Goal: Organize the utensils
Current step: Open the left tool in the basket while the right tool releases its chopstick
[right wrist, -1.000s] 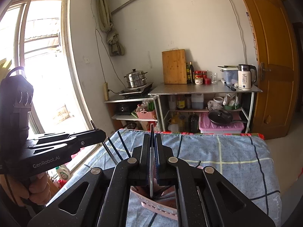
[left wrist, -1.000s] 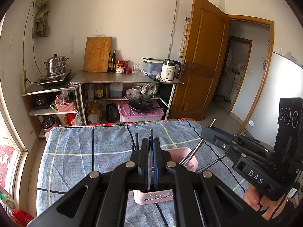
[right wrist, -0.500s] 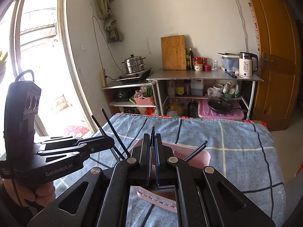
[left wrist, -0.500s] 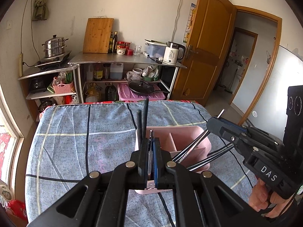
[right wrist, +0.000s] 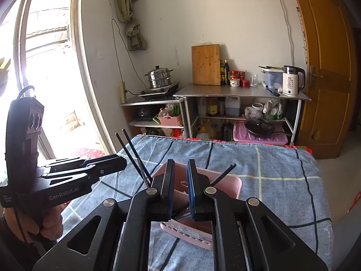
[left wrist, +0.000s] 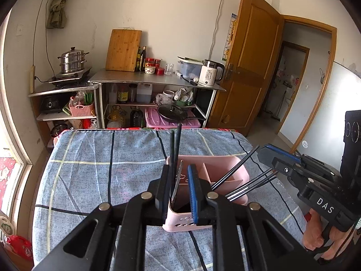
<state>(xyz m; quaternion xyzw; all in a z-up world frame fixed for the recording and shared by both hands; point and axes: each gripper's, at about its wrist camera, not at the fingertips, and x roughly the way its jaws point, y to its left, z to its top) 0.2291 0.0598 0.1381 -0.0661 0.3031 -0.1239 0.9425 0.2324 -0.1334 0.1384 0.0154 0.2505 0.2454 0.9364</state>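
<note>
A pink divided caddy [left wrist: 227, 162] stands on the blue checked tablecloth [left wrist: 90, 169]. My left gripper [left wrist: 179, 172] hovers over its left compartment with its jaws opening. Two black chopsticks [left wrist: 175, 144] and a thin silver utensil [left wrist: 178, 180] stand loose in the gap, and the pads do not press them. My right gripper [right wrist: 181, 169] is over the caddy [right wrist: 227, 184] too, jaws opening, with silver handles [right wrist: 183, 213] low in the gap. More black chopsticks [left wrist: 237, 171] lean out to the right. Each gripper shows in the other's view: the right gripper [left wrist: 264, 153], the left gripper [right wrist: 121, 161].
A person's hand [left wrist: 315, 232] holds each gripper handle. Behind the table stand steel shelves [left wrist: 158, 81] with a steamer pot [left wrist: 72, 59], a cutting board [left wrist: 124, 49], jars and a kettle [left wrist: 209, 73]. A wooden door [left wrist: 252, 63] is open at the right, a window [right wrist: 45, 67] at the left.
Both grippers were shut on thin utensils and now have their jaws apart. The left gripper sank toward the caddy, and the utensils now stand in its compartments.
</note>
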